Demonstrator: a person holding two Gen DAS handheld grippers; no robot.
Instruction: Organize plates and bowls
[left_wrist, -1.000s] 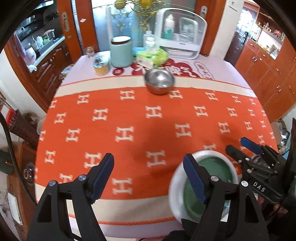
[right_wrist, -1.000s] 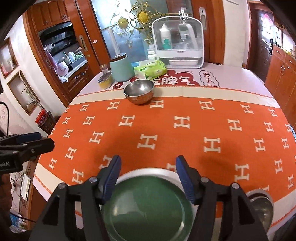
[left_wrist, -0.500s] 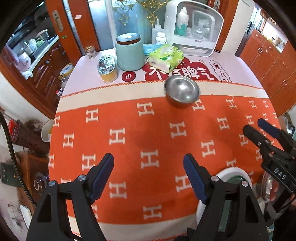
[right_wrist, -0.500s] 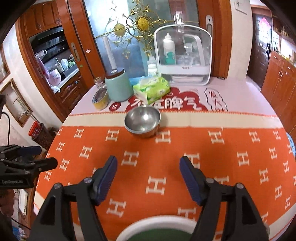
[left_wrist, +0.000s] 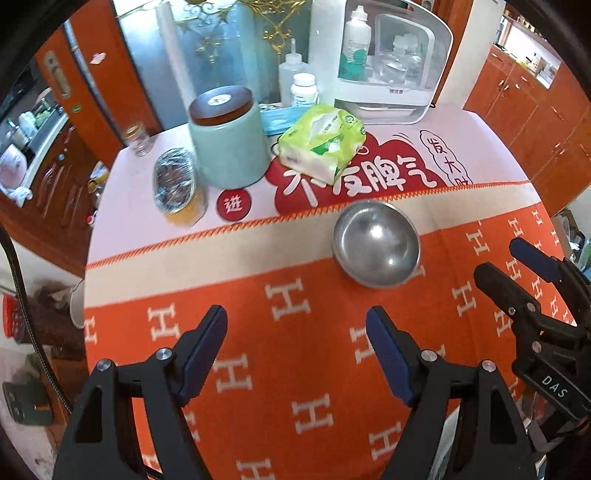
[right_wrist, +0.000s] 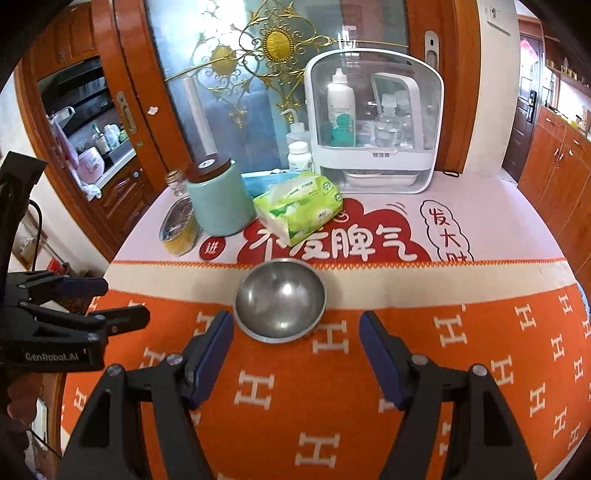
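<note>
A steel bowl (left_wrist: 376, 244) stands upright on the orange H-patterned cloth (left_wrist: 295, 350), near its cream band; it also shows in the right wrist view (right_wrist: 280, 301). My left gripper (left_wrist: 296, 328) is open and empty, above the cloth, short of the bowl and to its left. My right gripper (right_wrist: 296, 330) is open and empty, just short of the bowl, which sits between and beyond its fingertips. The right gripper shows at the right edge of the left wrist view (left_wrist: 517, 266). The green plate is out of view.
Behind the bowl stand a teal canister (right_wrist: 218, 201), a green tissue pack (right_wrist: 299, 210), a foil-covered yellow cup (right_wrist: 179, 230), a small glass jar (right_wrist: 176, 181) and a white storage box with bottles (right_wrist: 373, 125). Wooden cabinets line both sides.
Both grippers have moved forward across the table toward the steel bowl. The green plate has dropped out of both views. Both stay open.
</note>
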